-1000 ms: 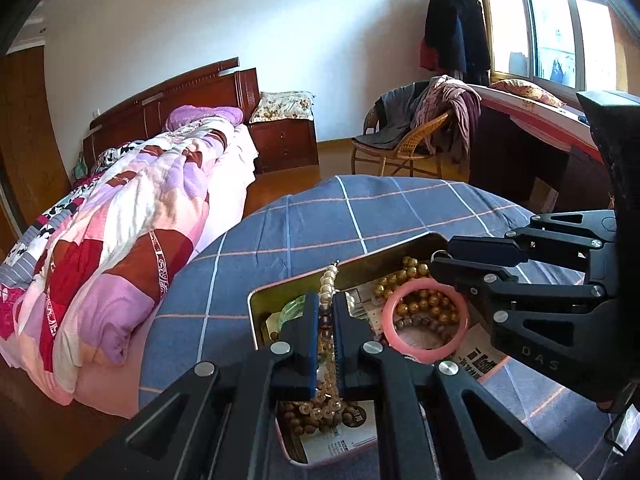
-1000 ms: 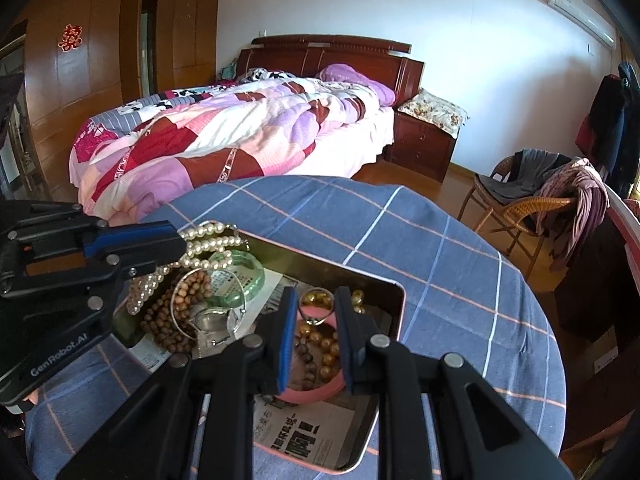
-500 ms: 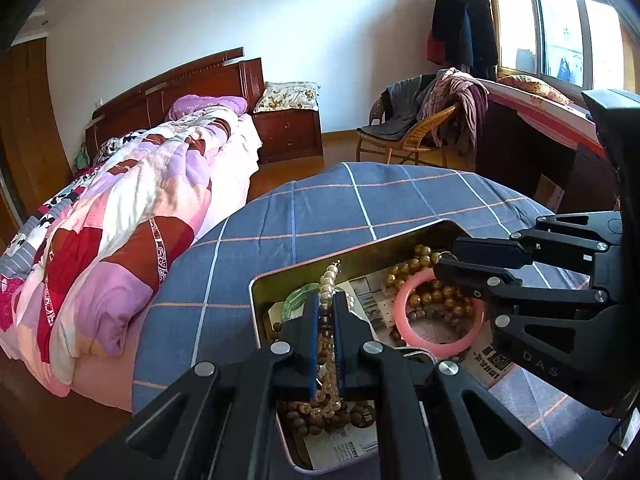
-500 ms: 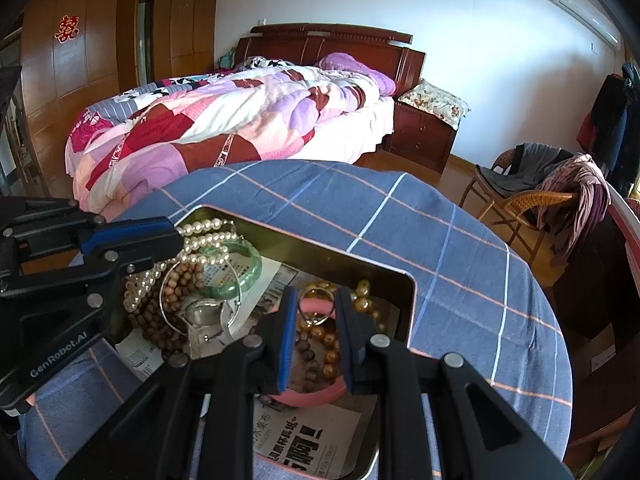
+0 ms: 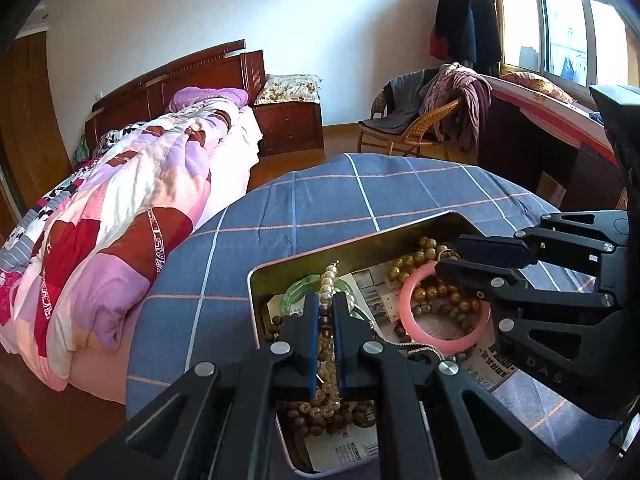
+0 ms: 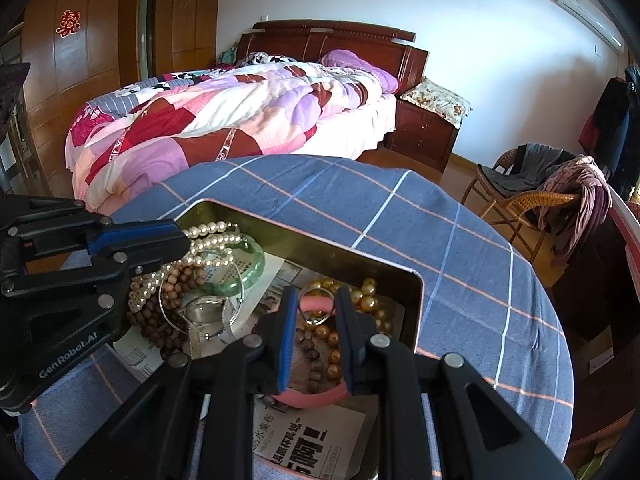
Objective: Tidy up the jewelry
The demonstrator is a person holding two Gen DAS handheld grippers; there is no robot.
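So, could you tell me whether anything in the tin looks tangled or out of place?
Yes: the pearl strand, brown bead bracelets and green bangle lie heaped together at one end of the tin. Gold beads sprawl through the pink bangle.

Blue tabletop cloth (image 6: 460,248) checked in white and orange lines; pink bangle (image 5: 448,334); green bangle (image 6: 244,276); cream pearls (image 6: 208,230); brown wooden beads (image 6: 176,280); patchwork quilt (image 6: 208,124) in pink, red, purple, white.

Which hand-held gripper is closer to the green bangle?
Left. The left hand-held gripper, pinching the pearl necklace, sits right over the green bangle; the right hand-held gripper straddles the pink bangle.
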